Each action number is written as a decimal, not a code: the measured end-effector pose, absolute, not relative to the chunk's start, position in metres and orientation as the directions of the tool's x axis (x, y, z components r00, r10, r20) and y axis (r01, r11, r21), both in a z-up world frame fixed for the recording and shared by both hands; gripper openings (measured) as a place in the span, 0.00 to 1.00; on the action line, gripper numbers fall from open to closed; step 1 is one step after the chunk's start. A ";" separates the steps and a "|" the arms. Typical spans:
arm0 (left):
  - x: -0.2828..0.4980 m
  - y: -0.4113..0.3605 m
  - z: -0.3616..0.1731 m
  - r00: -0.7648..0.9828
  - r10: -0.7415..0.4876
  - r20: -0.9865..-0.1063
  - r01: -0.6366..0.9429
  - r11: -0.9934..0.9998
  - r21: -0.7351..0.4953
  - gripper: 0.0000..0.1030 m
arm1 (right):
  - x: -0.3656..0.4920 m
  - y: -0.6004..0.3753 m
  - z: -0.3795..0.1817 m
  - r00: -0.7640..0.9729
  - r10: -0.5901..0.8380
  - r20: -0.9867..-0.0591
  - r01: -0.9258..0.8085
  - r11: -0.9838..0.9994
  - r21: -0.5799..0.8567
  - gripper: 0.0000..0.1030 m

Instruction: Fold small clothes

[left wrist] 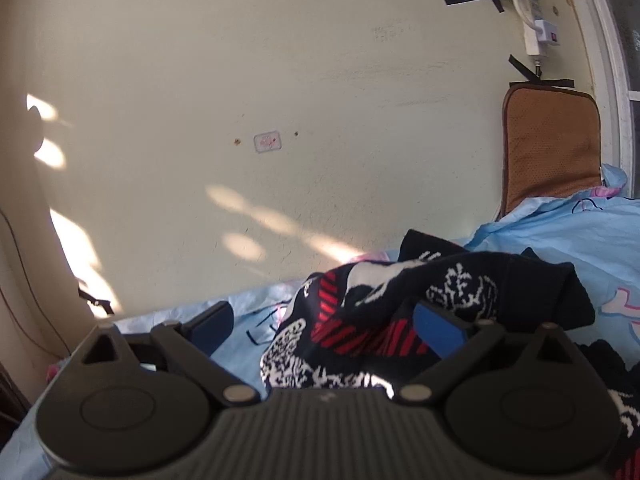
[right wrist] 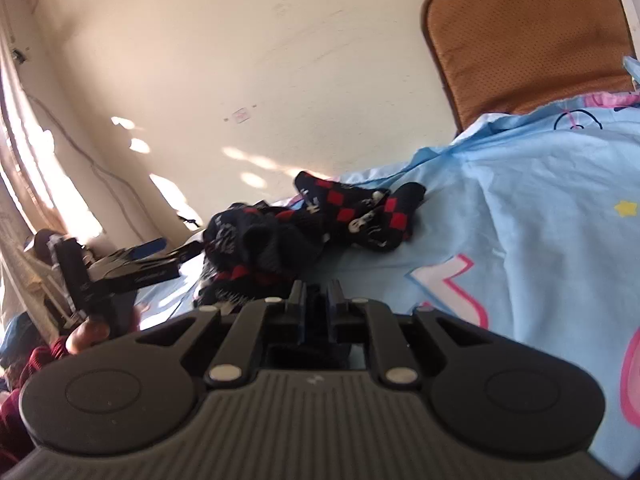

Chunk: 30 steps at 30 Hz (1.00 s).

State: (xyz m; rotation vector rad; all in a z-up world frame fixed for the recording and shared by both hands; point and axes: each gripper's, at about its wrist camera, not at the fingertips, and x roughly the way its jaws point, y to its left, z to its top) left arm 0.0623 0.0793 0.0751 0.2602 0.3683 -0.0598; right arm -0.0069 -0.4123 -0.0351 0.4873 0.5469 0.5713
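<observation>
A dark navy sock (left wrist: 360,332) with white and red patterns lies bunched on a light blue bedsheet (left wrist: 568,240). My left gripper (left wrist: 324,324) is open, its blue-padded fingers (left wrist: 436,328) spread either side of the sock, the right finger pressed into the cloth. In the right wrist view a pile of dark socks (right wrist: 256,244) lies ahead, one with red checks (right wrist: 360,216) stretched toward the right. My right gripper (right wrist: 318,292) is shut, fingertips together just before the pile; whether it pinches cloth is hidden. The left gripper (right wrist: 132,264) shows at the left.
A cream wall (left wrist: 240,100) rises right behind the bed. A brown cushion (left wrist: 552,144) leans on it at the right, near a window frame (left wrist: 612,60). A power strip (left wrist: 536,28) is taped to the wall. The blue sheet (right wrist: 540,208) spreads to the right.
</observation>
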 end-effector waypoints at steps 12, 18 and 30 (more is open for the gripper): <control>0.075 0.039 0.054 0.890 -0.127 -0.438 0.282 0.907 0.312 0.30 | 0.189 -0.268 -0.042 0.626 0.622 -0.469 -0.295 0.746 0.597 0.57; 0.006 0.077 0.086 0.938 -0.125 -0.324 0.193 0.964 0.185 0.02 | 0.196 -0.195 -0.023 0.685 0.540 -0.489 -0.317 0.825 0.468 0.11; -0.044 0.103 0.118 0.964 -0.110 -0.244 0.153 0.974 0.165 0.22 | -0.023 -0.288 0.095 0.974 0.221 -0.038 -0.178 0.866 0.467 0.10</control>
